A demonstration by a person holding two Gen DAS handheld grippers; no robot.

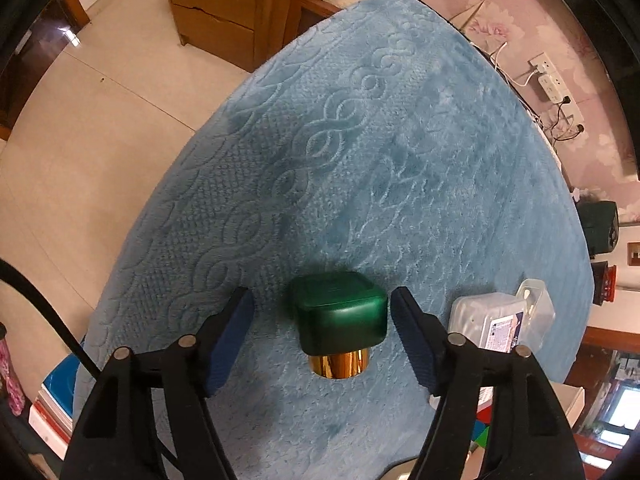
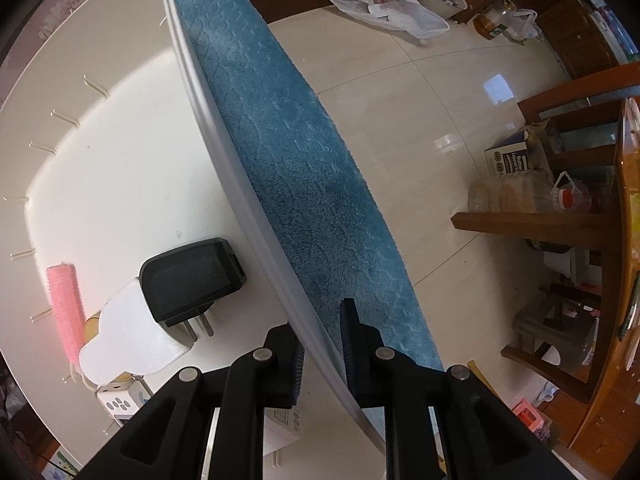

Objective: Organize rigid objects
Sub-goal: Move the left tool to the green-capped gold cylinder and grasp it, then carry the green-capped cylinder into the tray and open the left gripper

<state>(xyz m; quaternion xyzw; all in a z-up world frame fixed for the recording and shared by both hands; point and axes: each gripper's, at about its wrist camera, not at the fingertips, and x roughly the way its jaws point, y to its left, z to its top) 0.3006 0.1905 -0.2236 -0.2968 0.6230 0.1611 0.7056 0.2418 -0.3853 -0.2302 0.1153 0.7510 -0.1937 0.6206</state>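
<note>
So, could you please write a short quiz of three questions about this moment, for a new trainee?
1. True or false: the left gripper is shut on the green bottle.
2. What does the right gripper clamp? A) black plug adapter B) white bin rim C) pink roller
3. Fill in: the green bottle lies on the blue ____.

Key: 1 false, its jaws stand open on both sides; 2 B; 3 towel.
</note>
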